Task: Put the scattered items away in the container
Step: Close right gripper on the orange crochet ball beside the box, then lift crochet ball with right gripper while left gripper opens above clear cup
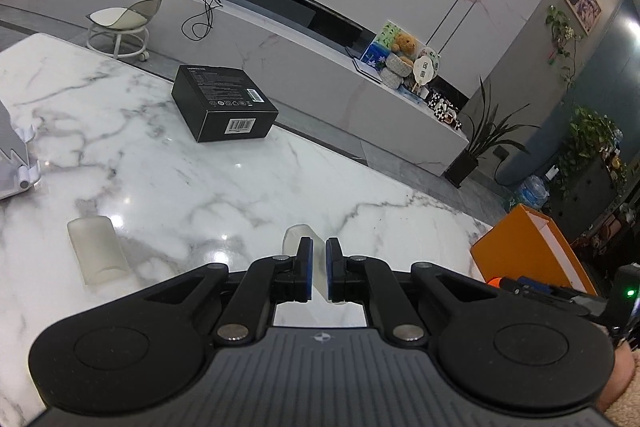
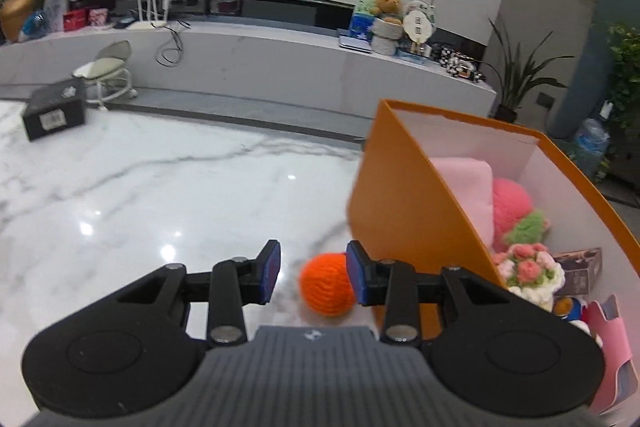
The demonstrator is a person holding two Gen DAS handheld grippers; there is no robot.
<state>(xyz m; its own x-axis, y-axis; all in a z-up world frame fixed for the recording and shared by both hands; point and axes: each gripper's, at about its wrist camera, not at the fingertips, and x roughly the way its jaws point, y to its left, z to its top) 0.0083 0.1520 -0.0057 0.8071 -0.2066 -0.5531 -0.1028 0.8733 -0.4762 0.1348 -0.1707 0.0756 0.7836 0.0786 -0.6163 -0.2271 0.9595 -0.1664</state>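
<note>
In the right wrist view an orange yarn ball (image 2: 324, 285) lies on the marble table (image 2: 160, 195), right beside the orange box (image 2: 400, 195). My right gripper (image 2: 312, 271) is open around the ball. The ball sits against the right finger, and marble shows between it and the left pad. In the left wrist view my left gripper (image 1: 318, 267) is shut, its pads almost together. A translucent white piece (image 1: 294, 237) lies just behind and under its fingertips. I cannot tell whether it is pinched. A second translucent piece (image 1: 96, 251) lies to the left.
The box (image 1: 520, 247) holds a pink yarn ball (image 2: 512, 207), crocheted flowers (image 2: 532, 267), pink foam and a small dark carton. A black carton (image 1: 224, 103) stands near the table's far edge. A white stand (image 1: 16, 155) is at the left.
</note>
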